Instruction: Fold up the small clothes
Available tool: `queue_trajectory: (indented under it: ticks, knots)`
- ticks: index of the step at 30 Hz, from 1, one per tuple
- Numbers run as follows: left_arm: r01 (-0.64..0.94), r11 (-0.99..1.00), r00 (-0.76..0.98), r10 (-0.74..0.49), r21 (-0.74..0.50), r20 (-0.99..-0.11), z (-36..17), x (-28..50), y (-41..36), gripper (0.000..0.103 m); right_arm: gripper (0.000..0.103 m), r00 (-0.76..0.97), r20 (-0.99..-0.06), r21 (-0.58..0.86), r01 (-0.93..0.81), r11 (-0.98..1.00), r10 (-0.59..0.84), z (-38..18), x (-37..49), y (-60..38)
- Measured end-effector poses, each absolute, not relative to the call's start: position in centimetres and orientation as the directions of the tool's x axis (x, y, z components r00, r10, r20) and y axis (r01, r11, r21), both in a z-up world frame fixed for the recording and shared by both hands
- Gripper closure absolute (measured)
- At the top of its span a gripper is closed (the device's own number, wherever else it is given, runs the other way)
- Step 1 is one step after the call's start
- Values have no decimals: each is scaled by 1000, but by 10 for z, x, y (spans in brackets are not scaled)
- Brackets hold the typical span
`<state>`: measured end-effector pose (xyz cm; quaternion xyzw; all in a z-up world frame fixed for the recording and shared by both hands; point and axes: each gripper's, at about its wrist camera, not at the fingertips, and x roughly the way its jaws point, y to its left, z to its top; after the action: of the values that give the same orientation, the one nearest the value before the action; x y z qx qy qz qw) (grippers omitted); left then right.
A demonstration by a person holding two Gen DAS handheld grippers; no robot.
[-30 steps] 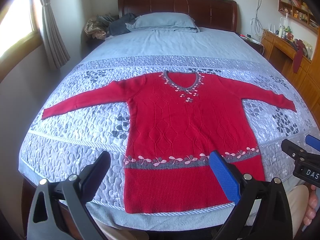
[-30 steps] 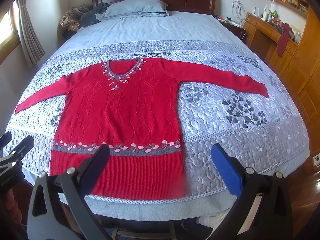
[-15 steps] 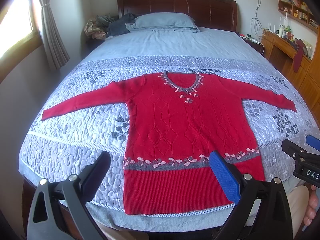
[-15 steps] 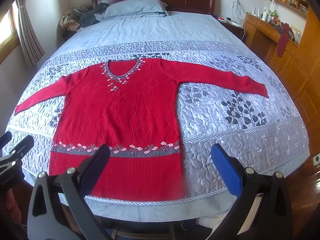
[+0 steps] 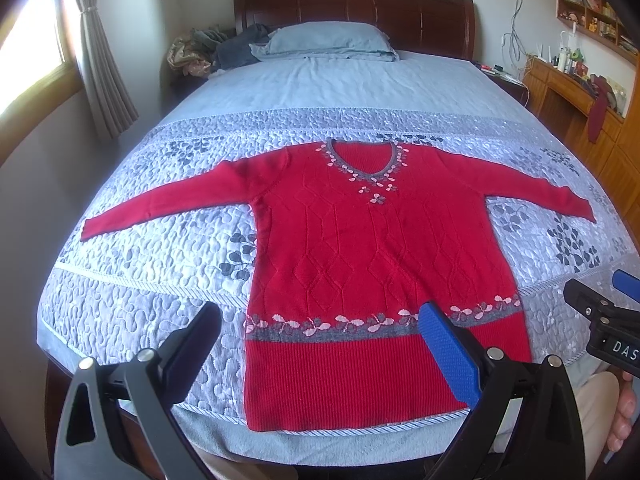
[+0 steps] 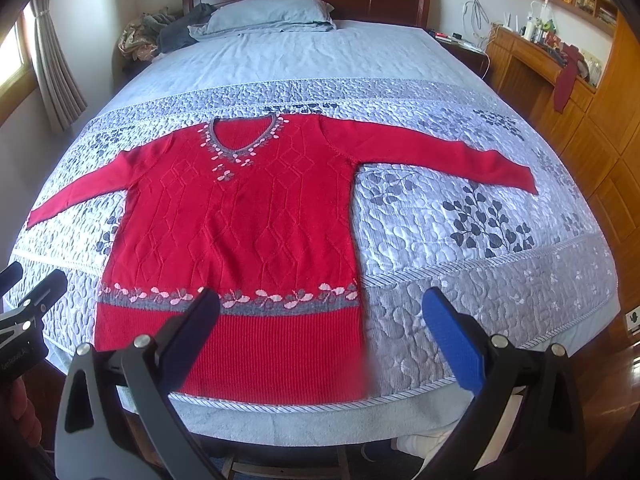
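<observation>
One red sweater lies flat and face up on the quilted grey bedspread at the foot of the bed, neckline toward the wooden headboard, hem at the near edge. Its long axis runs down the bed; both sleeves stretch straight out sideways. The knit shows raised diamond cables, a ribbed hem, and a grey band with pink flowers.

Both tools hover apart from the cloth. The left gripper has its jaws spread wide and grips nothing; the right gripper is equally wide and empty.

Only the left view shows the left cuff whole; the right view cuts it off, but shows more bare quilt and the wooden cabinets.
</observation>
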<state>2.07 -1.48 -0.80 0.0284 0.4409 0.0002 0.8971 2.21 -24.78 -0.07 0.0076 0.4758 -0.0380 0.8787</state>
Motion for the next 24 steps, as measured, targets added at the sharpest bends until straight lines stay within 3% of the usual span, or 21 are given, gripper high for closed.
queue_trajectory:
  ticks: [15,24]
  knots:
    - [31,998,579,24,52,-815,-22,51,-24,4,3,523,-850,-12,94,995,-60,-11,58,-278]
    - [19,997,539,55,77,-840,-42,157,-52,4,3,431,-880,-66,304,950,-199,-33,180,-457]
